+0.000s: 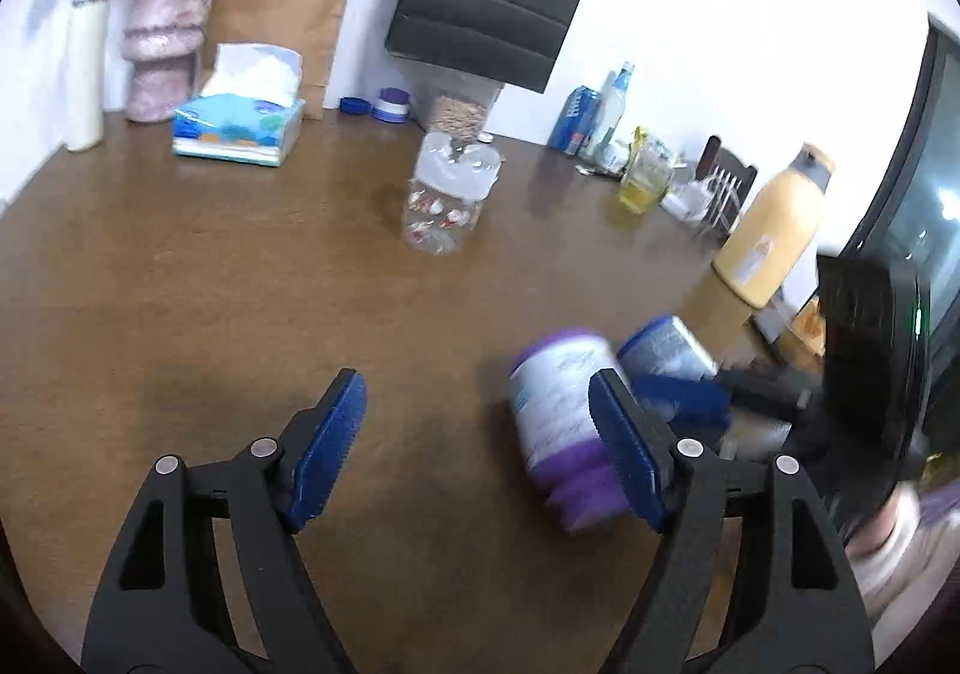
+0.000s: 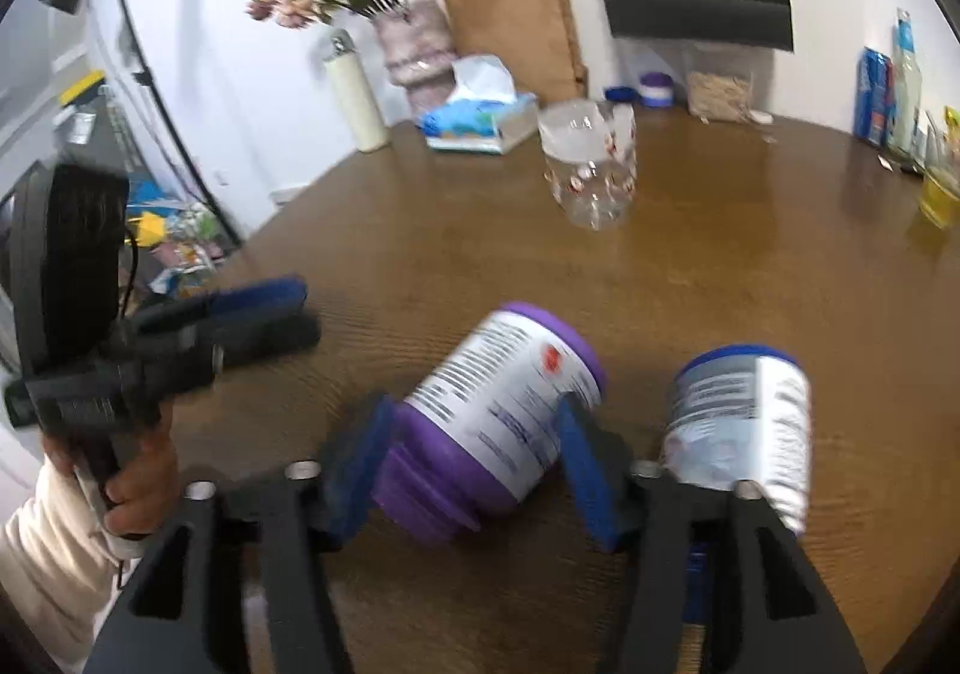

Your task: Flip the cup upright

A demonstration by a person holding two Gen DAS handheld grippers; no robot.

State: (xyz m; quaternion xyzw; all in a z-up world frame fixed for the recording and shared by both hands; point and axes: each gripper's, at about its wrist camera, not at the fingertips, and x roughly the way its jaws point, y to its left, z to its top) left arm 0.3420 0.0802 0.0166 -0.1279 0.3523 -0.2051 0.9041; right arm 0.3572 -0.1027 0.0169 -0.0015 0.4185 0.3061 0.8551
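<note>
On worktop (image 2: 690, 254), near front edge: purple cup (image 2: 504, 410) tilted, purple lid end low toward camera, other end raised. Right tongs (image 2: 474, 458) straddle cup near lid, pads at both sides; real clamping or only touching, cannot tell, picture blurred. Left tongs (image 1: 480, 452) released, jaws wide, nothing between, just beside cup. Blue cup (image 2: 744, 422) beside, seems already upright. Judgement: flip in progress, about midway; left to do: stand cup fully, let go.

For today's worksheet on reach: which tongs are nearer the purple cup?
Right. The right tongs straddle the purple cup, one finger on each side. The left tongs sit off to its left, open and holding nothing.
</note>
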